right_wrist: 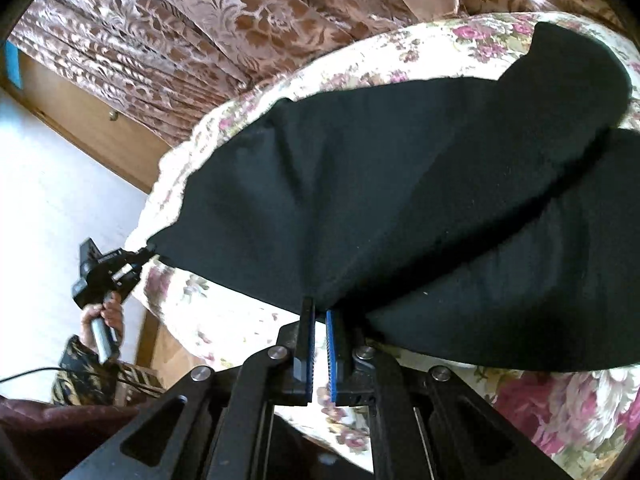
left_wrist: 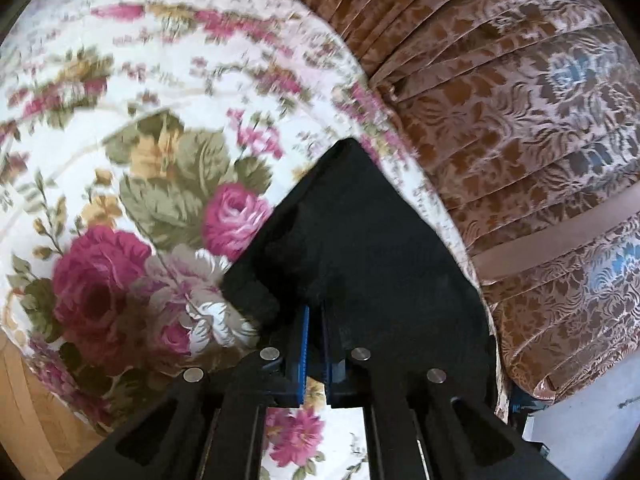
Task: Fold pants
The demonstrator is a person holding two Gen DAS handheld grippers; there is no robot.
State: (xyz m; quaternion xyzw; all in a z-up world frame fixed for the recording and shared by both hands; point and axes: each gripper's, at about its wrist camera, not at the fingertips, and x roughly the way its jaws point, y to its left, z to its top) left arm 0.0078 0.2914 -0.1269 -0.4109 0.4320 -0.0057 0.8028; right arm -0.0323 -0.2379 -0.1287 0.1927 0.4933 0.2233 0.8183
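Note:
Black pants [right_wrist: 400, 200] lie spread across a bed with a floral cover [right_wrist: 240, 320]. My right gripper [right_wrist: 319, 306] is shut on the near edge of the pants. My left gripper [left_wrist: 316, 308] is shut on a corner of the black pants [left_wrist: 352, 232], which drape over its fingers. In the right wrist view the left gripper [right_wrist: 144, 254] shows at far left, pinching the pants' left end, held by a hand [right_wrist: 102, 316]. The pants' far end reaches the upper right.
The floral cover [left_wrist: 160, 160] fills the left wrist view. Brown patterned curtain fabric [left_wrist: 520, 140] hangs behind the bed, also in the right wrist view [right_wrist: 180, 40]. A wooden board [right_wrist: 80, 120] and white floor [right_wrist: 60, 220] lie at left.

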